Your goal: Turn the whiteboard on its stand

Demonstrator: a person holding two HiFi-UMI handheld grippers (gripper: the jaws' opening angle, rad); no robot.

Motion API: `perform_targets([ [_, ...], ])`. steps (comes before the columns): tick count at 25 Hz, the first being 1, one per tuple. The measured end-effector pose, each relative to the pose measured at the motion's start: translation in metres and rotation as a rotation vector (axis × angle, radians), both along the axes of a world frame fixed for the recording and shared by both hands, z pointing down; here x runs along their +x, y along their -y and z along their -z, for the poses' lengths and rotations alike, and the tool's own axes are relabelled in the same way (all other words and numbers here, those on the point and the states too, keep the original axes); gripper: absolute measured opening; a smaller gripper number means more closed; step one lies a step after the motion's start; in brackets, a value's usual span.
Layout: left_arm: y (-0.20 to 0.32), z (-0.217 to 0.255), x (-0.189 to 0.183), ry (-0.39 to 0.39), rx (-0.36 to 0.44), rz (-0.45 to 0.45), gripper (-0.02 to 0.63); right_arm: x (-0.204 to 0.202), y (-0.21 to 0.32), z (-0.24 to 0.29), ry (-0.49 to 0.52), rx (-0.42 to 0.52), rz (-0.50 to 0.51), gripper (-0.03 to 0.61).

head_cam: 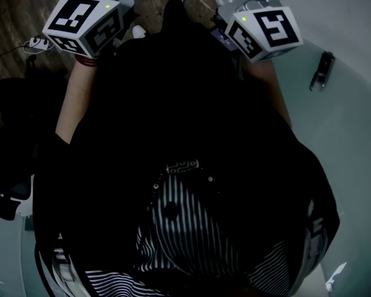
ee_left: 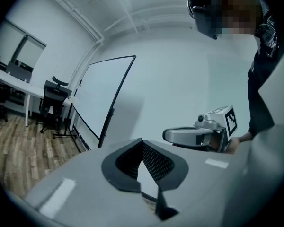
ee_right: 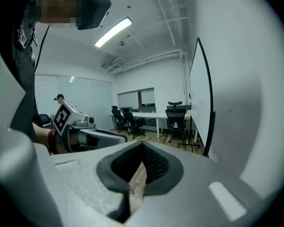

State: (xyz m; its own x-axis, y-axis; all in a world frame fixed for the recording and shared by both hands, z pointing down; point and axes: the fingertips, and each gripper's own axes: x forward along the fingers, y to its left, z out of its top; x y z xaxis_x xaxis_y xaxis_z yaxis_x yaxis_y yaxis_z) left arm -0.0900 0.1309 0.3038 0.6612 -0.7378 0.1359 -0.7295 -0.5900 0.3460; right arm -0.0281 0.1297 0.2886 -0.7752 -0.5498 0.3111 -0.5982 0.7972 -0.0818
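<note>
White whiteboard (ee_left: pixel 102 98) stands well apart from you, not yet turned; your left gripper (ee_left: pixel 142 148) and right gripper (ee_right: pixel 142 148) are both pressed together, holding nothing.

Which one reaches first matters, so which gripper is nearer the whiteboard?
Right, probably. The right gripper sits off the whiteboard, seeing it large and edge-on; the left gripper stands farther out, facing its surface.

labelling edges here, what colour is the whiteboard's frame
Black, thin, around the white panel of the whiteboard. Shows best in the left gripper view.
</note>
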Motion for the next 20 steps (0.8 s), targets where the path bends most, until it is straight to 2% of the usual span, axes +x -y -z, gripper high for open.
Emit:
perform_targets([
  [6,0.051,-0.010,0.020,0.050,0.003,0.030,0.000,0.030,0.066,-0.011,0.060,-0.030,-0.002,0.000],
  [13,0.123,0.006,0.028,0.036,-0.003,0.057,0.000,0.035,0.144,-0.002,0.083,-0.061,0.062,0.000],
  [20,0.184,0.008,0.073,0.059,-0.019,0.055,0.000,0.078,0.210,-0.003,0.121,-0.080,0.087,0.000],
])
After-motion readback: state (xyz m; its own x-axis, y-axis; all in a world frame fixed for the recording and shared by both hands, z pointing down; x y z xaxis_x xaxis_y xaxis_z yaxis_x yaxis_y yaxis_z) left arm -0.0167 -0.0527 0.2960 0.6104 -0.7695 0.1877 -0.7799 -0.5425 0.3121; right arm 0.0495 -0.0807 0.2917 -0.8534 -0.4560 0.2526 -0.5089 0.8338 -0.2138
